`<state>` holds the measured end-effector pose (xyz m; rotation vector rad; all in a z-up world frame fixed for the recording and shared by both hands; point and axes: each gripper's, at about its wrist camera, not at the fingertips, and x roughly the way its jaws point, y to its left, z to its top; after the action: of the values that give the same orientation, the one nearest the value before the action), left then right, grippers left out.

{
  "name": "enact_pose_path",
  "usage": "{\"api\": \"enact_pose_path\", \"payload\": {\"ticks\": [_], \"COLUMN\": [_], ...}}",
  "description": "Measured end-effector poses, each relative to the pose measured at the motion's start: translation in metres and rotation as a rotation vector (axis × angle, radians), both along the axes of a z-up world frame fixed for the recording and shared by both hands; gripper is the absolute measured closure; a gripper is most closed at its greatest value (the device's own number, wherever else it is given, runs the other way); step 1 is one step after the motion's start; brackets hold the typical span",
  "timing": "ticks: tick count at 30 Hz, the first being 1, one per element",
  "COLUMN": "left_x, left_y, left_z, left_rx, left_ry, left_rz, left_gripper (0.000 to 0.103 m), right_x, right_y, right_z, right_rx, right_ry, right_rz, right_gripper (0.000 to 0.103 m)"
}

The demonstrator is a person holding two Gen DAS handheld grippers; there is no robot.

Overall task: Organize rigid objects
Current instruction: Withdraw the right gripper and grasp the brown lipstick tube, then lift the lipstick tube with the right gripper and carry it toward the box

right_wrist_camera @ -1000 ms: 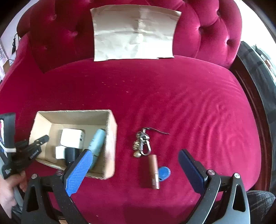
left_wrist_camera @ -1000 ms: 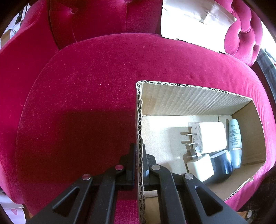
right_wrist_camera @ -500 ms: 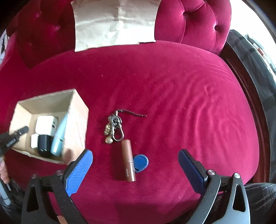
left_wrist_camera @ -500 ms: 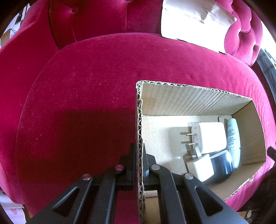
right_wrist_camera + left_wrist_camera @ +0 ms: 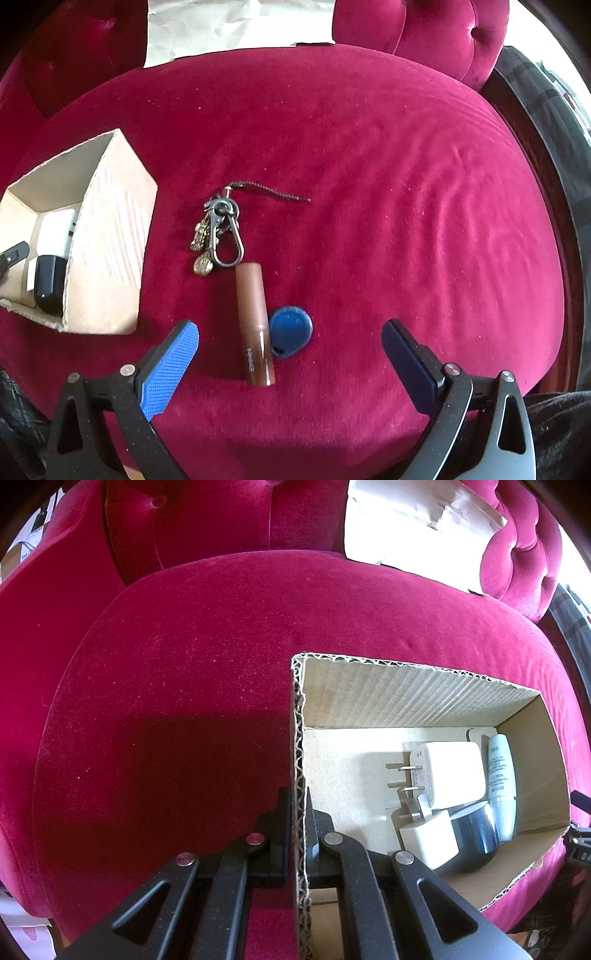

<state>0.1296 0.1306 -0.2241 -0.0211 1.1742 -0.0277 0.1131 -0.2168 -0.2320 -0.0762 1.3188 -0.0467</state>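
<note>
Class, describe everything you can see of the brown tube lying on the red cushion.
The brown tube is a slim cylinder, matte at its far end, glossy with pale lettering near the camera. It lies flat on the red cushion, a blue tag against its right side, a key ring at its far end.

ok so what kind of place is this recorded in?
Most likely a home living room, not a lab. The work surface is a magenta velvet seat cushion with a button-tufted backrest, and the clutter is personal: a keychain, a blue key fob, phone chargers in a cardboard box.
</note>
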Motion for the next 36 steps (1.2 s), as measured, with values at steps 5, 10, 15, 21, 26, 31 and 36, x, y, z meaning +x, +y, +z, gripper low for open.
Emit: {"api": "enact_pose_path", "payload": {"ticks": [5, 10, 15, 21, 26, 31, 36], "left_x": [0.000, 0.000, -0.001, -0.001, -0.001, -0.001, -0.001], "left_y": [0.000, 0.000, 0.000, -0.001, -0.001, -0.001, -0.001], "left_z": [0.000, 0.000, -0.001, -0.001, -0.001, -0.001, 0.000], "left_rx": [0.000, 0.000, 0.002, 0.004, 0.005, 0.005, 0.004], "left_ry": [0.000, 0.001, -0.002, -0.004, -0.004, -0.004, -0.004], "left_rz": [0.001, 0.002, 0.001, 0.000, 0.000, 0.000, 0.001], "left_gripper": [0.100, 0.100, 0.100, 0.100, 0.100, 0.100, 0.100], "right_x": [0.003, 0.015, 0.030, 0.037, 0.037, 0.038, 0.038], "right_y": [0.001, 0.002, 0.013, 0.030, 0.042, 0.047, 0.046], "right_z": [-0.002, -0.003, -0.004, -0.011, -0.010, -0.006, 0.002], "right_rx": [0.017, 0.036, 0.058, 0.077, 0.076, 0.083, 0.083], "right_ry": [-0.007, -0.018, -0.037, -0.029, -0.055, -0.063, -0.064], "right_rz": [-0.003, 0.019, 0.045, 0.074, 0.098, 0.092, 0.073], "right_gripper": [0.002, 0.010, 0.031, 0.087, 0.087, 0.087, 0.087]}}
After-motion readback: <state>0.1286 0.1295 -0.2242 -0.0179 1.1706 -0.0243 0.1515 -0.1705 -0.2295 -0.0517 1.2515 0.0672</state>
